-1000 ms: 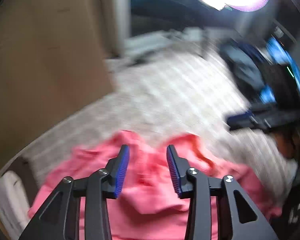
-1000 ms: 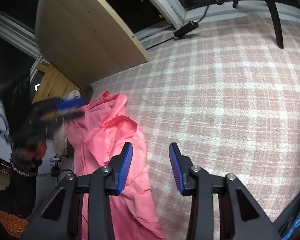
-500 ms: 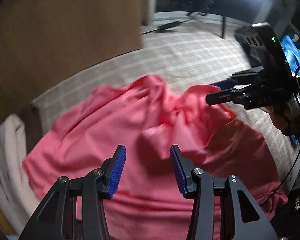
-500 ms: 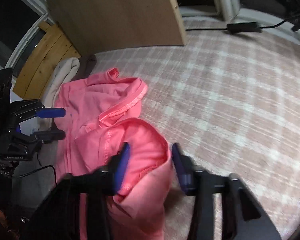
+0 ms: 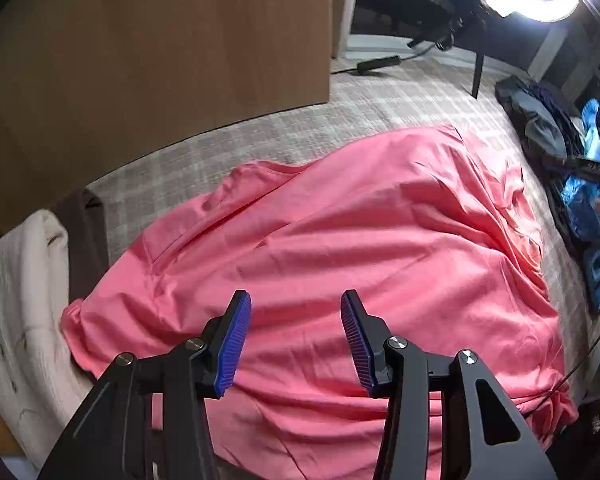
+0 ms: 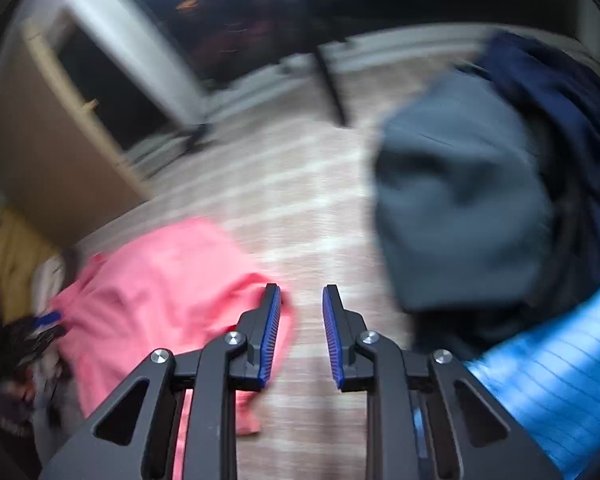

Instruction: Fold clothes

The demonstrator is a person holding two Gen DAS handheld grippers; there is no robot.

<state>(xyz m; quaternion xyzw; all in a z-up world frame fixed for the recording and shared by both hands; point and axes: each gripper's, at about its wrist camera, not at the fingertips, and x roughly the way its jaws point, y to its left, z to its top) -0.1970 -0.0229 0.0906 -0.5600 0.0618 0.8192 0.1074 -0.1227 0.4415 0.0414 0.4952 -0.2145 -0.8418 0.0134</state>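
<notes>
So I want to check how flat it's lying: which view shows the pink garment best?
The left wrist view: the pink cotton garment lies sharp and almost whole on the carpet. The right wrist view is motion-blurred and shows only part of it.

Pink garment [image 5: 340, 240], spread, wrinkled

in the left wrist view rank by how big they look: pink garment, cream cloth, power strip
1. pink garment, by far the largest, spread across the rug.
2. cream cloth, at the left edge, partly cut off by the frame.
3. power strip, smallest, though it lies farthest from the camera.
</notes>
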